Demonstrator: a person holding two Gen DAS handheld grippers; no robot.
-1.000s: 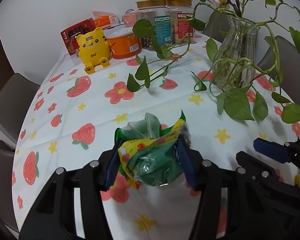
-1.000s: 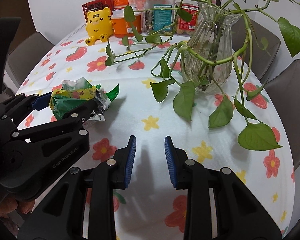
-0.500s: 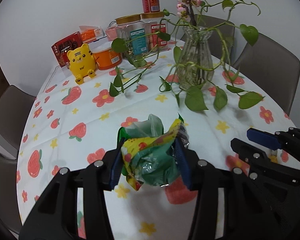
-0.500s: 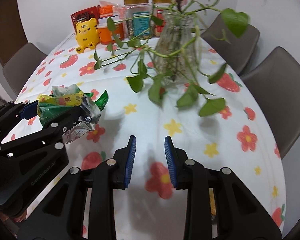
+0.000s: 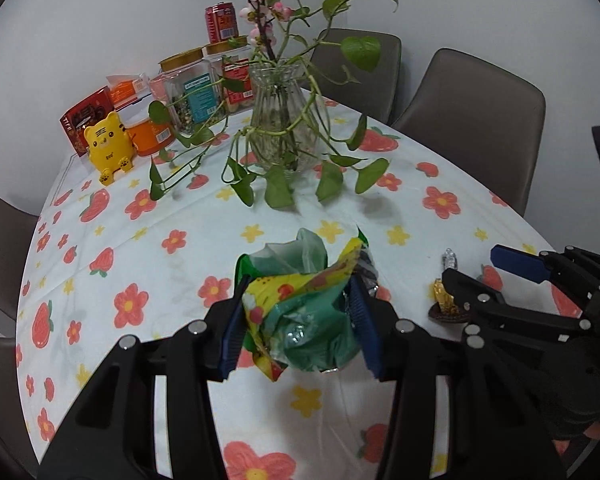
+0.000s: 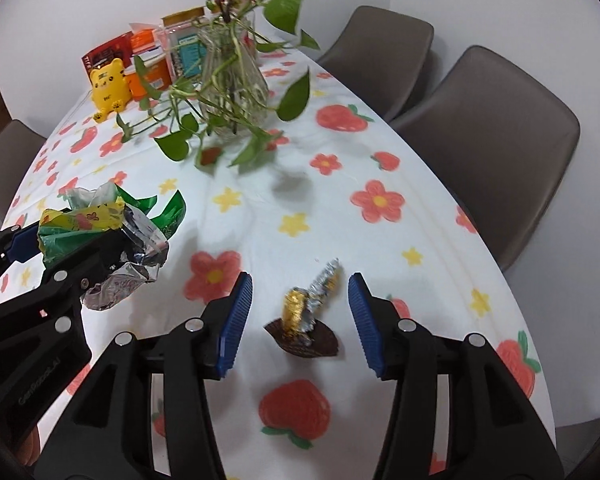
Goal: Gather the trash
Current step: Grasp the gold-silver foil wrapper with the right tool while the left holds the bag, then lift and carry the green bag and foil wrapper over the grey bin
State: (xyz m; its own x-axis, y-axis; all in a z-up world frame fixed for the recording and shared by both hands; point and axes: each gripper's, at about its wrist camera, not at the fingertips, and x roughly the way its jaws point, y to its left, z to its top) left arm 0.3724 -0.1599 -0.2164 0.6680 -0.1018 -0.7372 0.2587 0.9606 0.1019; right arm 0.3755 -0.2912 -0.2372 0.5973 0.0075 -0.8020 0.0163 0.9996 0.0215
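My left gripper (image 5: 298, 322) is shut on a crumpled bundle of green, yellow and silver wrappers (image 5: 300, 300), held above the flowered tablecloth; the bundle also shows at the left of the right wrist view (image 6: 100, 232). My right gripper (image 6: 300, 316) is open, its blue pads on either side of a gold and silver foil candy wrapper (image 6: 306, 304) that lies on a brown paper cup (image 6: 312, 342) on the table. That wrapper shows in the left wrist view (image 5: 444, 300), partly hidden by my right gripper (image 5: 484, 276).
A glass vase with trailing green vines (image 5: 284, 128) stands mid-table. A yellow tiger toy (image 5: 106, 144), an orange tub (image 5: 152, 136), jars (image 5: 192, 88) and boxes line the far edge. Grey chairs (image 6: 488, 144) stand along the right side.
Both grippers have pulled back and to the right along the table. My right gripper has opened wider and now straddles the foil wrapper. The left still holds the bundle.
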